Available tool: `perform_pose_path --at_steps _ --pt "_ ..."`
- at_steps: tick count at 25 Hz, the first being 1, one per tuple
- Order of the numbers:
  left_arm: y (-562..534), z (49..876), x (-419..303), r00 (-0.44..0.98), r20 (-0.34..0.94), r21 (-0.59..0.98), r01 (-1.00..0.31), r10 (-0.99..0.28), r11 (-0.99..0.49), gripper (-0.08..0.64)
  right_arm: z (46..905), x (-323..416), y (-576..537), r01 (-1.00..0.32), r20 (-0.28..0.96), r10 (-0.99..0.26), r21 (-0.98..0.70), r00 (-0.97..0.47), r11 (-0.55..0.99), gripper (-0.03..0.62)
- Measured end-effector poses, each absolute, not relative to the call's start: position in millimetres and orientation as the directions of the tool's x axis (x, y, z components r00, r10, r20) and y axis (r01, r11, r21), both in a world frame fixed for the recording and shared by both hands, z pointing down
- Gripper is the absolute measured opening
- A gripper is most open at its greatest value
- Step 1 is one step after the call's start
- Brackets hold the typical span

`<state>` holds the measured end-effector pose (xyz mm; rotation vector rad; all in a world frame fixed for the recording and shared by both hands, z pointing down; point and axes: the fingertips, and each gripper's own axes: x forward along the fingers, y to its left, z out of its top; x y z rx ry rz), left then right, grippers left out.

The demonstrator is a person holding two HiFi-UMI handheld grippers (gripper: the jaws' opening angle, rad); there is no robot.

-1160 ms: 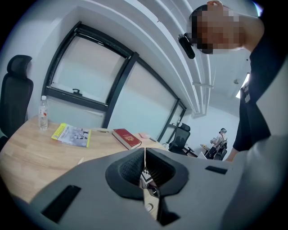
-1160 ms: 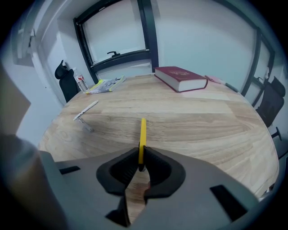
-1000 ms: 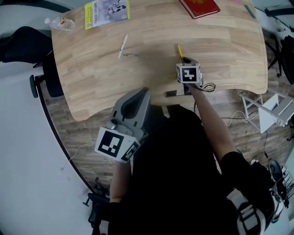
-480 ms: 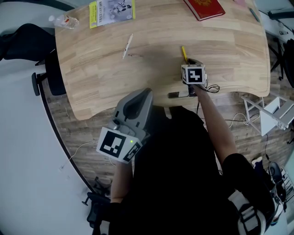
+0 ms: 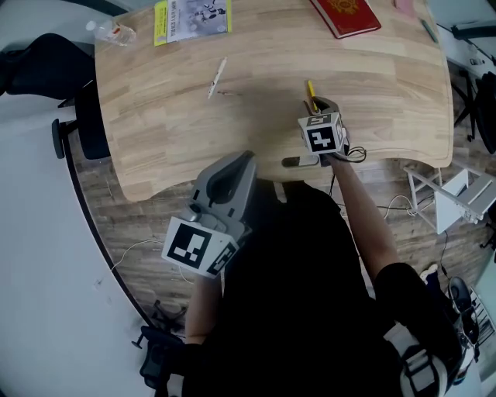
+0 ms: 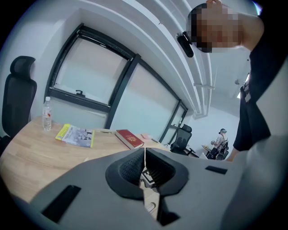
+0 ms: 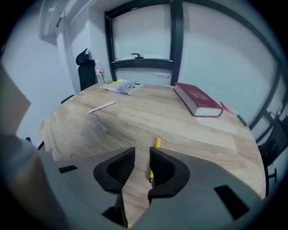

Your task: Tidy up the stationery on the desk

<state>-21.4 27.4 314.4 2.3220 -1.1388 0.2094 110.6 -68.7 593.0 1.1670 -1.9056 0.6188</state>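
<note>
- surface [image 5: 387,93]: pale wood with rounded corners; the pencil on it is the reference for every entry below.
- pencil [image 7: 157,143]: yellow, lying flat toward the surface's near edge, with its near end under the right tool.
- right tool [image 5: 322,108]: tilted down over the pencil's near end. Its jaws are apart and have just been opening. The pencil lies in the gap, nearer one jaw, and is not clamped.
- left tool [image 6: 145,157]: well to the near left of the pencil, held off the surface's edge in front of the person. Its jaws are together with nothing between them.
- pen [image 5: 216,77]: white, lying flat, left of the pencil and well apart from it. A thin item lies just beside it, too small to tell.
- red book [image 5: 346,14]: closed, beyond the pencil and slightly right, at the far edge.
- booklet [image 5: 192,18]: yellow spine, beyond the pencil and well to its left, at the far edge.
- bottle [image 5: 112,32]: clear, upright, farther left of the pencil than the booklet.
- chair [image 5: 46,66]: black, off the surface, farthest left of the pencil.
</note>
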Motion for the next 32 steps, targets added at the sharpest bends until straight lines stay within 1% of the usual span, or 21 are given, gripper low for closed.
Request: perform_pose_path --at_steps 2,5,8,13,22,29,32 --pt "29 314 -25 0.627 0.359 0.401 -0.772 -0.691 -0.492 0.037 580 89 -70 -0.841 0.813 -0.504 0.033 -0.292 0.54 0.127" --pt "30 314 -32 0.62 0.356 0.402 -0.777 -0.699 -0.484 0.037 570 54 -70 -0.78 0.796 -0.49 0.037 -0.355 0.624 0.129" --pt "31 315 -43 0.608 0.357 0.407 -0.785 -0.709 -0.467 0.037 569 23 -69 -0.736 0.795 -0.463 0.031 -0.392 0.676 0.129" --pt "31 317 -62 0.591 0.365 0.415 -0.795 -0.72 -0.442 0.037 584 -18 -67 -0.671 0.815 -0.413 0.041 -0.406 0.74 0.129" --pt "27 323 -102 0.561 0.383 0.417 -0.814 -0.734 -0.404 0.037 616 -47 -77 -0.589 0.853 -0.368 0.091 -0.37 0.803 0.117" --pt "18 328 -128 0.539 0.396 0.424 -0.825 -0.743 -0.373 0.037 634 -55 -82 -0.58 0.877 -0.334 0.08 -0.346 0.811 0.111" --pt "16 330 -129 0.542 0.4 0.427 -0.824 -0.739 -0.373 0.037 637 -56 -83 -0.583 0.879 -0.331 0.077 -0.342 0.808 0.089"
